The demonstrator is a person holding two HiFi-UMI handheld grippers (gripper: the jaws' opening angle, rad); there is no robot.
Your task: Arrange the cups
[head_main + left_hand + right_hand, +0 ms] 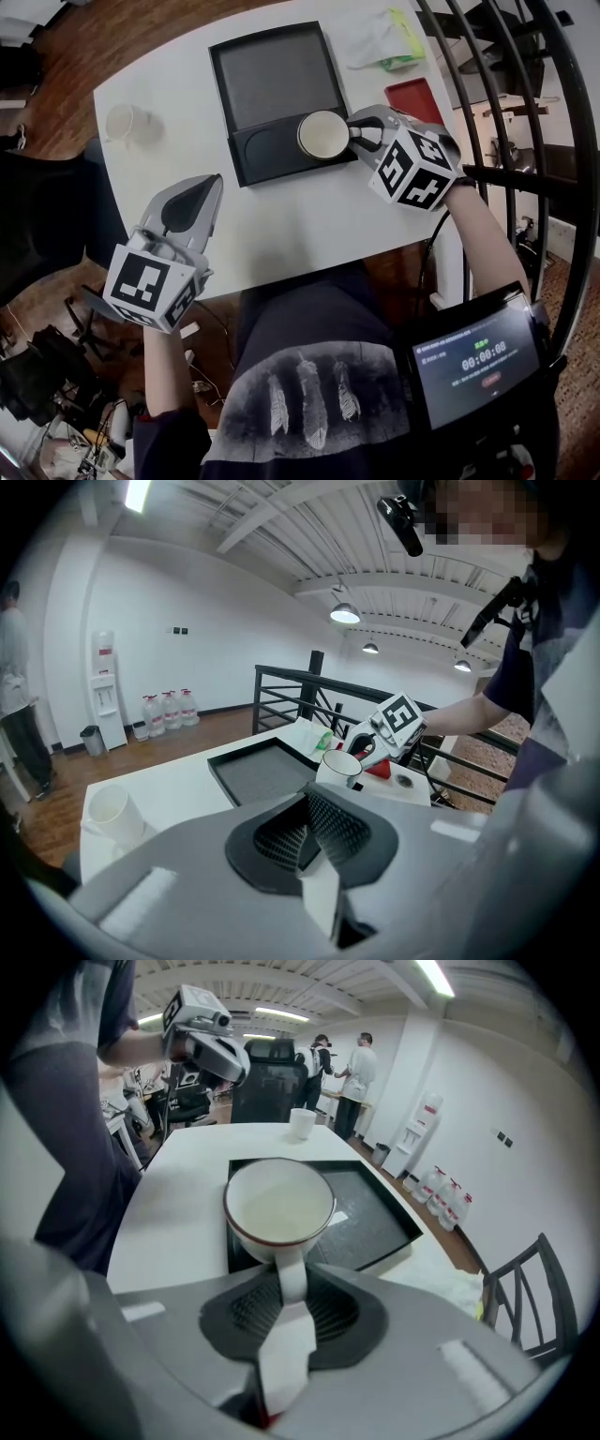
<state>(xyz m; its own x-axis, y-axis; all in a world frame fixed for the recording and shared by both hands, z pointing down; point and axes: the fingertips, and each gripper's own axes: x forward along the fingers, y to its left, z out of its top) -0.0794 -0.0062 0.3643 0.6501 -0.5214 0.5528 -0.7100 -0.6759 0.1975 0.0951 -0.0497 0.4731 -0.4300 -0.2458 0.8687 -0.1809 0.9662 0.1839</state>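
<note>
The right gripper (pixel 361 136), angled steeply down, has its jaws part-closed on the handle of a white mug (pixel 322 134) with a dark rim line. The right gripper view shows the handle pinched between the ribbed pads, the empty bowl facing up just past the tips. The mug is over the right end of the narrow near strip of a black tray (pixel 272 75); whether its base touches the tray cannot be told. Its handle points toward the person's right, straight into the gripper, so setting it down looks a matter of lowering and letting go rather than turning.

The left gripper (pixel 208 187) hovers over bare white table (pixel 281 225) near the front edge, its jaws fully together with nothing between them.

A second white cup (pixel 125 122) stands at the table's far left corner, well apart from the tray. It lies beyond the left gripper and to its left, and the left hand is plainly the nearer one. The stretch of table between that cup and the tray is unobstructed, and the tray's large square recess is vacant.

Beyond the tray's right corner lie a crumpled clear wrapper (pixel 380 37) with green print and a flat red item (pixel 412 94), both clear of the mug. A black railing (pixel 525 122) runs close along the table's right side.
</note>
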